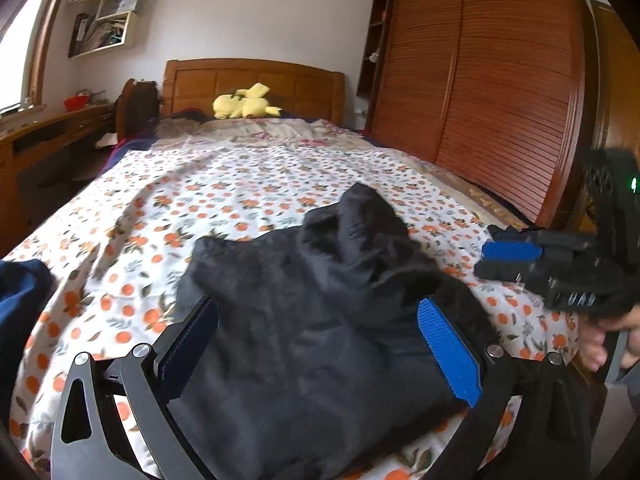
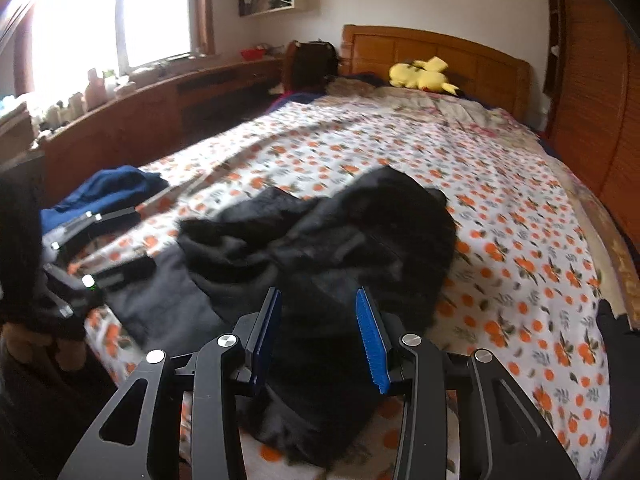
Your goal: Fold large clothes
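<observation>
A black jacket [image 1: 320,312] is seen lying crumpled near the foot edge of the bed [image 1: 240,184], on an orange-print sheet [image 2: 500,200]. All places are given from this jacket. The left gripper [image 1: 318,344] is held just above its near part, with the jaws spread wide; the cloth is seen between the blue pads [image 1: 448,348], but no pinch on it is shown. The right gripper [image 2: 316,340] is held over the jacket's near right side, its jaws set partly apart, with dark cloth seen between them and not pressed by the pads. A dark blue garment [image 2: 108,192] is found to the jacket's left, by the bed's edge. Far beyond the jacket, a yellow plush toy [image 1: 244,106] is laid against the wooden headboard [image 1: 280,84]. A slatted wooden wardrobe [image 1: 500,80] is placed to the jacket's right, beyond the bed.
</observation>
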Motion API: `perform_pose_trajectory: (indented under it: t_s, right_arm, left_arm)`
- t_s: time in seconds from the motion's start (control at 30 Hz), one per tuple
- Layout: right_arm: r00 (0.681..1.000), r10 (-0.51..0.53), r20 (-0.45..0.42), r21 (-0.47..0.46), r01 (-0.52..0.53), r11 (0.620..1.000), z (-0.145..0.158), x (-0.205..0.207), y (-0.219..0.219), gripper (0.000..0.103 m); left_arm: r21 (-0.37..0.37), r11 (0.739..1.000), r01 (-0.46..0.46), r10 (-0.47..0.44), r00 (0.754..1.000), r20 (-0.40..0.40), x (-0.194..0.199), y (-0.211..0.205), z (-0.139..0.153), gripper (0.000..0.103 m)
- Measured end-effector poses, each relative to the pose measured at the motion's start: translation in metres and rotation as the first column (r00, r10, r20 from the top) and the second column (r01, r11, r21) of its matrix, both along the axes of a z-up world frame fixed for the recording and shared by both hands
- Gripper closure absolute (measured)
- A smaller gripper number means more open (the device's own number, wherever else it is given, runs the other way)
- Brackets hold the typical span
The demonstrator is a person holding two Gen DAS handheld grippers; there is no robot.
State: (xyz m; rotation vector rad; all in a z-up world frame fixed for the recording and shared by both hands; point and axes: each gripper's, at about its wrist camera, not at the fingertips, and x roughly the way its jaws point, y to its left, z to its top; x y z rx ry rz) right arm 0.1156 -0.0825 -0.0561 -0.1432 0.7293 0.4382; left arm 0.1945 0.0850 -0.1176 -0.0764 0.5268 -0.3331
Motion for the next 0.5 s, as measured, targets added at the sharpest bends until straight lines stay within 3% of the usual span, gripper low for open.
perform_pose_trajectory:
  t_s: [0.13,0.33,0.43,0.5]
  right_arm:
    - [1.0,-0.023,-0.012,-0.017,0.023,1.0,-0.011,-0.001,-0.013,0.065]
    - [0.999,-0.037,-0.027,-0.028,0.036,0.999,-0.024,-0.004,-0.025,0.064]
    - [0.999,-0.035,-0.028,-0.031,0.034,0.999,-0.029,-0.008,-0.028,0.064]
    - [0.999,-0.034,-0.029,-0.031,0.033,0.999,-0.031,-0.009,-0.03,0.064]
  left_arm:
    - [-0.014,0.999,0.033,-0.033,0.999,0.0,0.01,-0.017,0.0,0.003]
    - [-0.02,0.998,0.068,-0.068,0.997,-0.043,0.029,-0.033,-0.01,0.029]
    - [-0.038,0.995,0.091,-0.093,0.994,-0.062,0.035,-0.035,-0.016,0.054]
    - [-0.023,0.994,0.105,-0.106,0.992,-0.065,0.035,-0.039,-0.017,0.084]
